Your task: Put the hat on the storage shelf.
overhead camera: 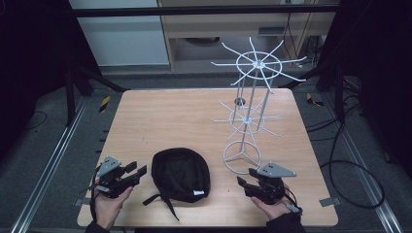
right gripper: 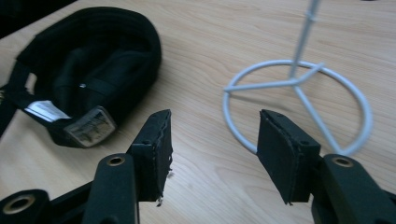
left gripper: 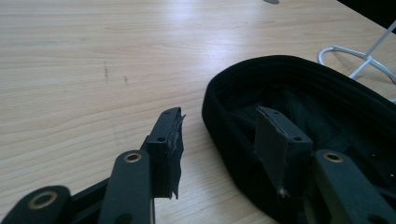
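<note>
Black cap [overhead camera: 180, 174] lies upside down on the worktop [overhead camera: 165, 116] between both tongs — hollow exposed for gripping. Left tongs [overhead camera: 138, 169] and right tongs [overhead camera: 242, 182] are held apart, unladen; wire rack [overhead camera: 248, 116] is stood behind for hanging.

The high view is dim: the pale wooden table top [overhead camera: 160, 121] is lit evenly from above, and the room around it falls into near black. The black fabric cap [overhead camera: 180, 174] loses its inner detail in this view. In the left gripper view, soft glare lies on the wood at the top, and the near jaws are slightly out of focus. The white wire rack [right gripper: 299, 84] throws a faint shadow.
</note>
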`<state>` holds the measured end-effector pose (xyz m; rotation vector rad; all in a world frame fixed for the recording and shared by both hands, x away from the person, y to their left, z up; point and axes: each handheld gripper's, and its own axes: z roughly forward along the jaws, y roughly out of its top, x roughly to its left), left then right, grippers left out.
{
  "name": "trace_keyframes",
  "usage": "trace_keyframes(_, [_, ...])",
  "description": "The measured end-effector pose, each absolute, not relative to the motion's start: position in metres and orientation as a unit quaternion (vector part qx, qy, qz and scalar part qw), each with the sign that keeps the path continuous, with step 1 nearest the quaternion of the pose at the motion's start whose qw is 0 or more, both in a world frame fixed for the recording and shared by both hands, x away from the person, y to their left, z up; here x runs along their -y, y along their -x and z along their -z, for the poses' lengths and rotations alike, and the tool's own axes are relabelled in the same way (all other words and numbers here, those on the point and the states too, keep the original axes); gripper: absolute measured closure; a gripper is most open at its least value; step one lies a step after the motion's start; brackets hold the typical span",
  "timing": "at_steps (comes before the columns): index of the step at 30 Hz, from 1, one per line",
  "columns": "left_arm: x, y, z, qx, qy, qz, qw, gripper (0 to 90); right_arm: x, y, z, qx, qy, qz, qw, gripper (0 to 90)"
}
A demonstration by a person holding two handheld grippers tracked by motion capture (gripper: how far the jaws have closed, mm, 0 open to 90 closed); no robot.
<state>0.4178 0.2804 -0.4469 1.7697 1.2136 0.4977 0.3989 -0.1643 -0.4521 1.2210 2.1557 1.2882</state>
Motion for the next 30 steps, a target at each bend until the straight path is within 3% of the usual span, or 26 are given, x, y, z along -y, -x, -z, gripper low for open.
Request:
trace_keyframes(14, [-0.255,-0.433,0.461,-0.487,-0.752,-0.19,0.403,53.3,0.113,-0.408,0.449,-0.78,-0.402,-0.46,0.138,49.7])
trace_keyframes(20, [-0.254,-0.437,0.467,-0.489,-0.763,-0.179,0.382,62.2,0.081,-0.415,0.453,-0.79,-0.39,-0.456,0.124,48.3])
trace_keyframes(30, [-0.254,-0.436,0.471,-0.498,-0.77,-0.168,0.363,71.1,0.068,-0.423,0.471,-0.8,-0.41,-0.424,0.11,51.0])
